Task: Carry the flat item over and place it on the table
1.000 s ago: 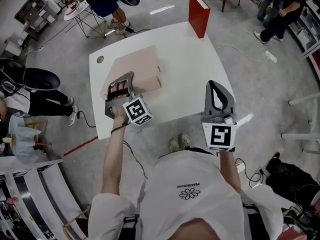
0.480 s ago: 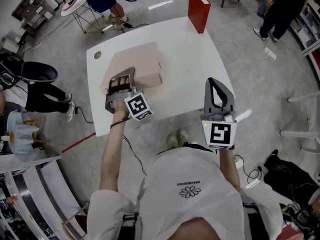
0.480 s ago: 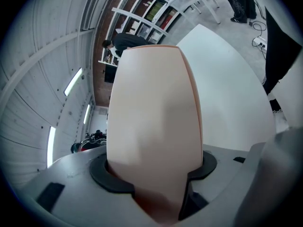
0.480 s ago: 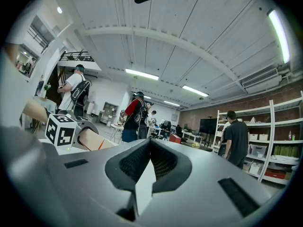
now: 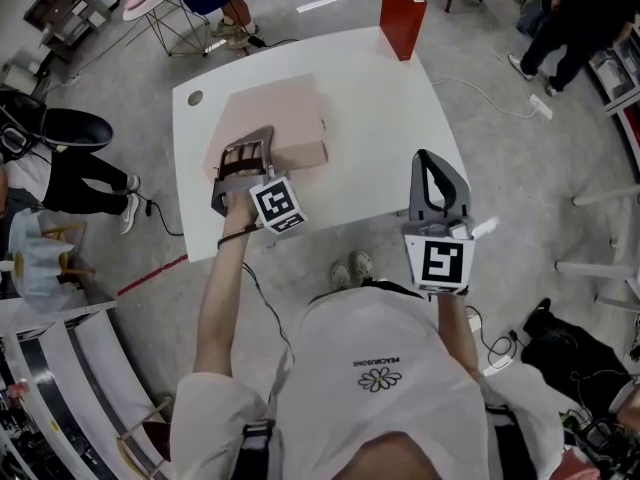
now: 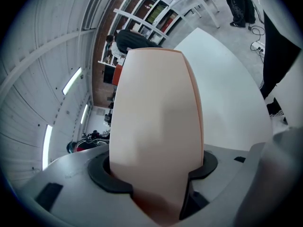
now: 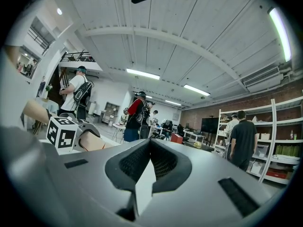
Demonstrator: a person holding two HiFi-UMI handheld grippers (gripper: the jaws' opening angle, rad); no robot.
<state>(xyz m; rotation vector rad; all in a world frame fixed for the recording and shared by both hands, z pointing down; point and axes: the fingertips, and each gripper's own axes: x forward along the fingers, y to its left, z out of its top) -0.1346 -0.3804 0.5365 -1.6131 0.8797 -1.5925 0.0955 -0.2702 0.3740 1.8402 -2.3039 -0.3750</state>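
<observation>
The flat item is a pale pink box lying on the white table, towards its left side. My left gripper is shut on the box's near edge. In the left gripper view the box fills the space between the two dark pads. Those jaws have just been opening slightly, with the box still between them. My right gripper hovers at the table's near right edge, shut, with nothing in it. In the right gripper view its pads meet at the tips.
A red upright box stands at the table's far right corner. A small round hole marks the far left corner. People, chairs and a small side table surround the table. Cables lie on the grey floor.
The head view has shifted slightly. The left gripper stays on the box's near edge, and the right gripper has not moved.
</observation>
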